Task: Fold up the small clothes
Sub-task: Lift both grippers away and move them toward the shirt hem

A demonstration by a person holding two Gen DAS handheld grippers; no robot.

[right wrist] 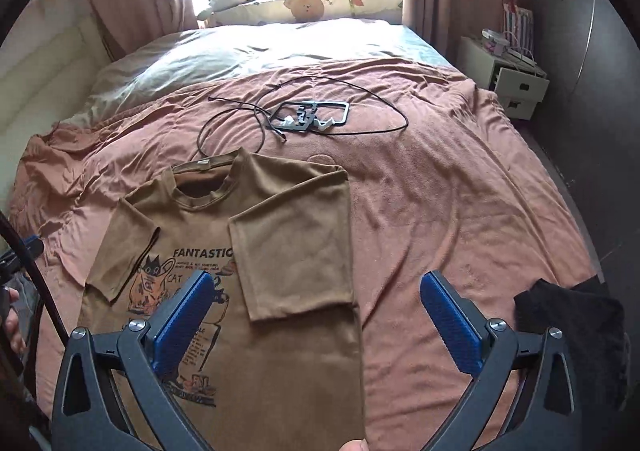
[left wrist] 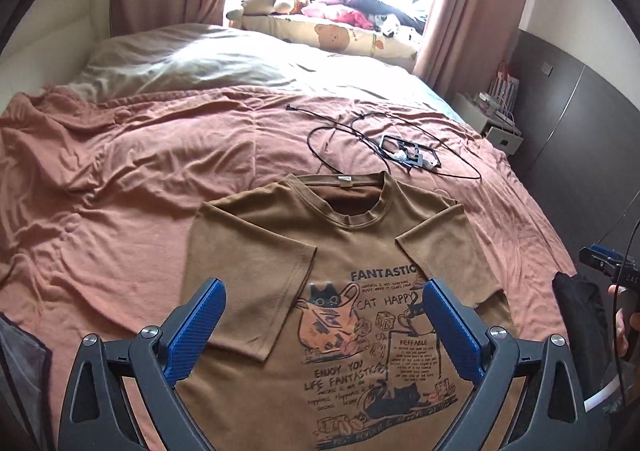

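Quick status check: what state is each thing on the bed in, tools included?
Brown T-shirt: flat, print up, both sleeves folded inward.
Black garment: bunched at bed edge.
Black cable: loose, uncoiled.
Left tool: open, empty.
Right tool: open, empty.

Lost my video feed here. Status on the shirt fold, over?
Left claw open, right claw open, both empty above the bed. Brown T-shirt flat, both sleeves folded in. Black cable beyond the collar, dark cloth to its right, neither touching.
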